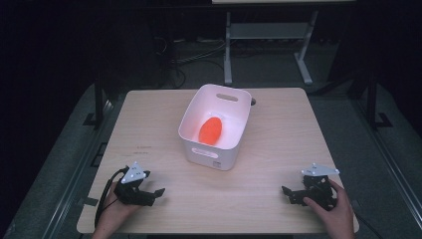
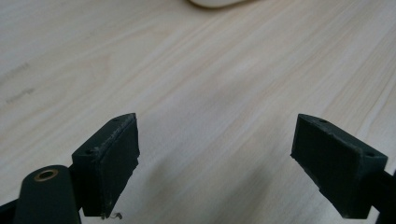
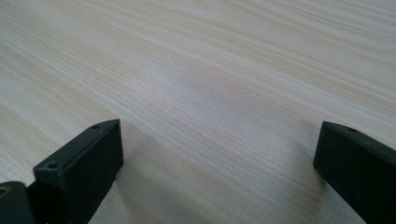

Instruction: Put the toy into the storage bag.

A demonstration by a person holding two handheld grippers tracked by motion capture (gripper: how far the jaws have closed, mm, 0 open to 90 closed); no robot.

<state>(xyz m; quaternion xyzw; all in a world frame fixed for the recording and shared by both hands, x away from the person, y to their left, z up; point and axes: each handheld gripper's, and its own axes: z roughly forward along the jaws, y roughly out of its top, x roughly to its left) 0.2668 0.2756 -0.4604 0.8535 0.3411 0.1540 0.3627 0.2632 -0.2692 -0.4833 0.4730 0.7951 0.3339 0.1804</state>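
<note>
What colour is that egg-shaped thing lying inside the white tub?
Bright orange-red; the egg-shaped thing shows best in the high view.

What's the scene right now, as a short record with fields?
table: light wood top
bin: white tub, near the table's middle, toward the far edge
contents: one orange oval thing lying inside the bin
left claw: open, empty, low at the near left
right claw: open, empty, low at the near right
</note>
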